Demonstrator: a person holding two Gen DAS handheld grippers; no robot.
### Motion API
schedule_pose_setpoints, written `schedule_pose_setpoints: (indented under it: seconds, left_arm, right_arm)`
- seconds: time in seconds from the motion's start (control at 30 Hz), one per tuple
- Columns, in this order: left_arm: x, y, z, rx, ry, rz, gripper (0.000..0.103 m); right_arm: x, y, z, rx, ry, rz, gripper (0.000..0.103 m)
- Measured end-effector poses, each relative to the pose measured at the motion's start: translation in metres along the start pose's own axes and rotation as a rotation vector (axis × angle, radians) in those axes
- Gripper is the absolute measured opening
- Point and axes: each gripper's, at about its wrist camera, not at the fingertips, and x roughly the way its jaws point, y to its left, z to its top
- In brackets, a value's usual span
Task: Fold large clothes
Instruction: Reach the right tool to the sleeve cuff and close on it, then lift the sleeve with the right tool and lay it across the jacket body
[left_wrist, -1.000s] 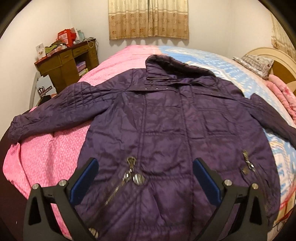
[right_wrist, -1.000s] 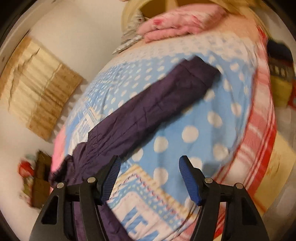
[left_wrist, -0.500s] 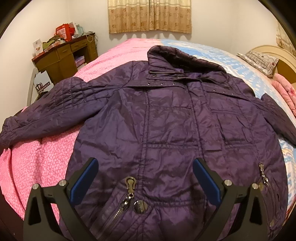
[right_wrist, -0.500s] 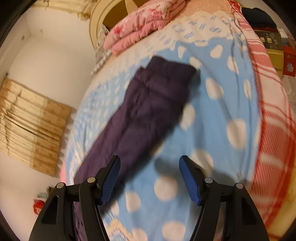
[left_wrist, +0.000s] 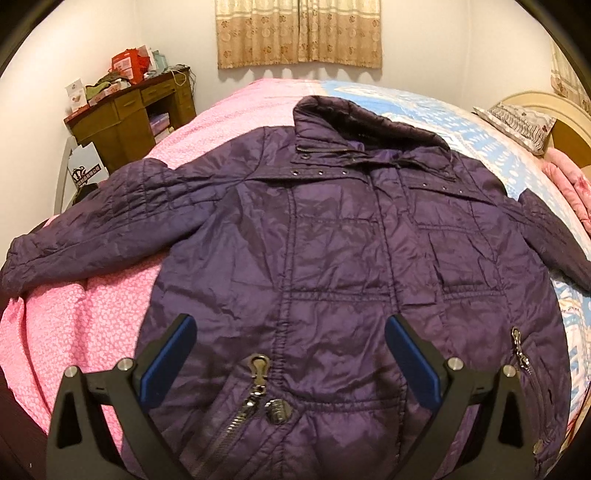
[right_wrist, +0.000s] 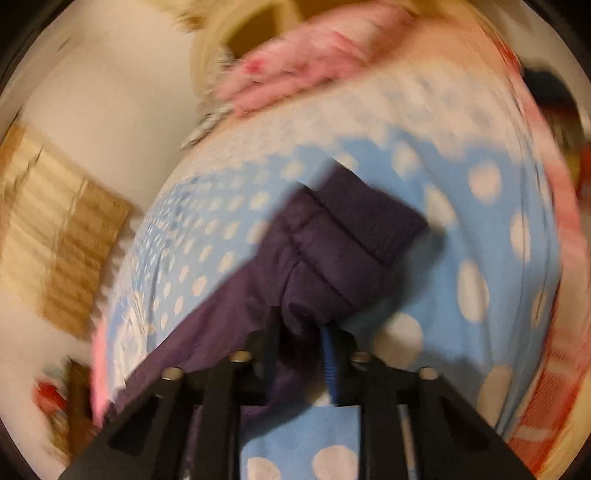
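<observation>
Purple jacket lies spread flat, front up, across the bed, ready for folding. Left hand-held gripper hovers released over its hem. Right hand-held gripper pinches the sleeve near its cuff, probably to fold it inward.

White walls, a tan curtain, a cluttered wooden desk beside the bed.

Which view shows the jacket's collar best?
The left wrist view: the collar sits sharp at the top of the spread jacket. The right wrist view is blurred and shows only a sleeve pinched in the right tongs.
</observation>
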Motion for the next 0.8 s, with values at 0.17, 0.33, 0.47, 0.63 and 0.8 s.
schedule_pose_setpoints:
  seconds: [0.17, 0.33, 0.47, 0.63, 0.8]
  left_arm:
    - [-0.007, 0.014, 0.003, -0.042, -0.027, -0.006, 0.103]
    - [-0.012, 0.025, 0.004, -0.077, -0.046, -0.015, 0.103]
    - [-0.016, 0.038, 0.004, -0.114, -0.052, -0.021, 0.103]
    - [-0.027, 0.053, 0.000, -0.092, -0.095, 0.016, 0.103]
    - [-0.010, 0.062, -0.002, -0.103, -0.081, 0.043, 0.103]
  right_arm:
    - [-0.069, 0.115, -0.021, -0.387, -0.130, 0.072, 0.001]
    - [-0.122, 0.244, -0.109, -0.774, -0.125, 0.273, 0.000]
    - [-0.130, 0.308, -0.190, -0.926, -0.006, 0.471, 0.000]
    - [-0.092, 0.302, -0.210, -0.655, 0.267, 0.634, 0.001]
    - [-0.032, 0.211, -0.162, -0.212, 0.468, 0.611, 0.002]
